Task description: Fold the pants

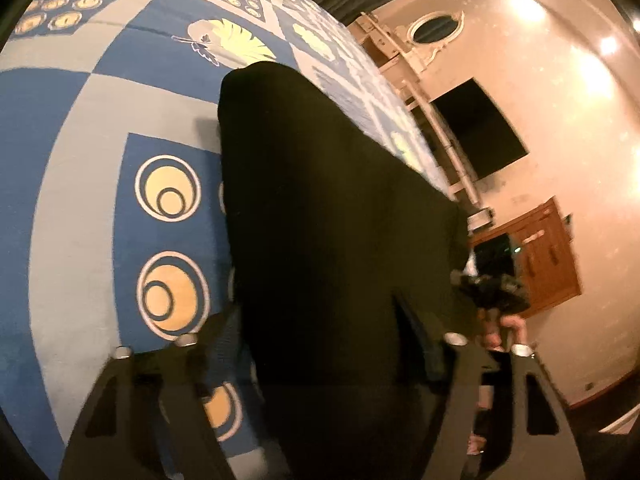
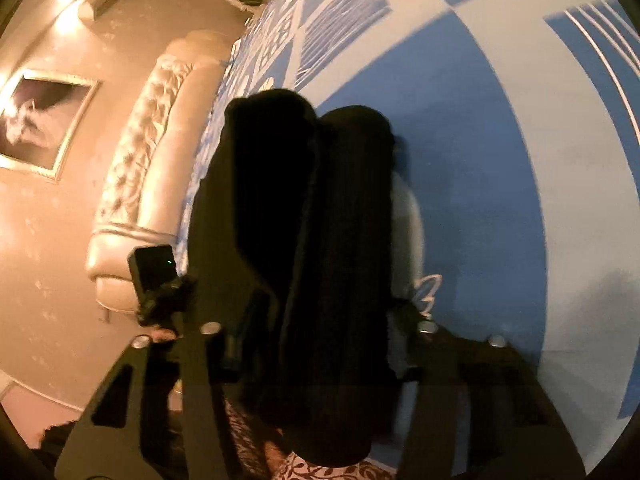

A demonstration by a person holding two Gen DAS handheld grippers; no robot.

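Note:
Black pants [image 1: 328, 216] hang lifted over a blue and grey patterned bedspread [image 1: 100, 120]. My left gripper [image 1: 320, 360] is shut on the pants, with the dark cloth bunched between its fingers and spreading forward. In the right wrist view the pants [image 2: 304, 220] hang in two thick folds. My right gripper [image 2: 316, 352] is shut on that cloth. The other gripper with its camera [image 2: 154, 276] shows at the left of the right wrist view. The fingertips of both grippers are hidden by the cloth.
The bedspread [image 2: 480, 140] covers a large bed with a cream tufted headboard [image 2: 148, 168]. A framed picture [image 2: 40, 120] hangs on the beige wall. A dark screen [image 1: 480, 128] and a wooden cabinet [image 1: 548, 256] stand by the wall beyond the bed's edge.

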